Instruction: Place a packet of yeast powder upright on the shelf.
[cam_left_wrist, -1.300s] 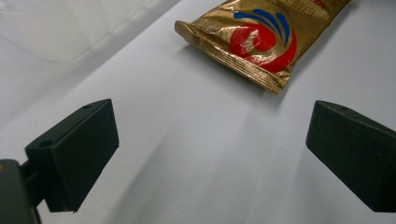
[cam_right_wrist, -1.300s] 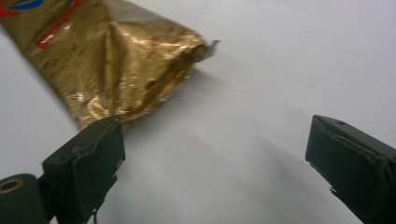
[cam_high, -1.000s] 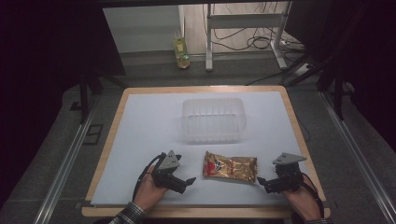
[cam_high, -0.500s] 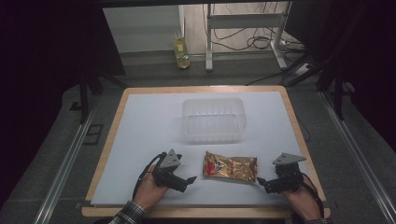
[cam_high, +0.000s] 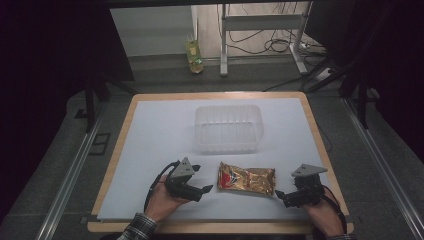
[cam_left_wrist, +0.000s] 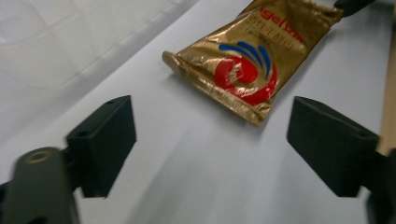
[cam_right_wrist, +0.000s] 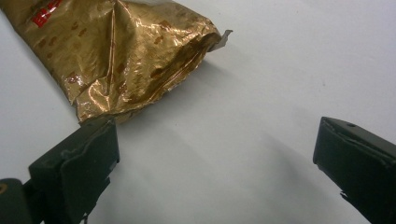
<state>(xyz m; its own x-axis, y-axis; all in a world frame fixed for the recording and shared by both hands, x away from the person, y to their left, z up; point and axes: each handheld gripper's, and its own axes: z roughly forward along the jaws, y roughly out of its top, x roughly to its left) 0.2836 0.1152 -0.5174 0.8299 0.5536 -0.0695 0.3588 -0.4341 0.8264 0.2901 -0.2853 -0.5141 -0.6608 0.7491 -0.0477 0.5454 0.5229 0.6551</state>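
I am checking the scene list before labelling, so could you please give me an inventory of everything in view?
Foil packet: one, gold with a red and blue swirl, lying flat on the sheet near the front edge, between the two grippers.
Plastic tub: one, clear, open side up, empty, behind the packet at mid-table.
Sheet: one, white, covering the tabletop.
Table: one, light wood rim around the sheet.
Bottle: one, yellow-green, on the floor beyond the table.
Left gripper: one, black, jaws apart with nothing between them, having just been closing, short of the packet's swirl end.
Right gripper: one, black, jaws open, beside the packet's other end.
Hands: two, at the bottom edge, one holding each gripper.
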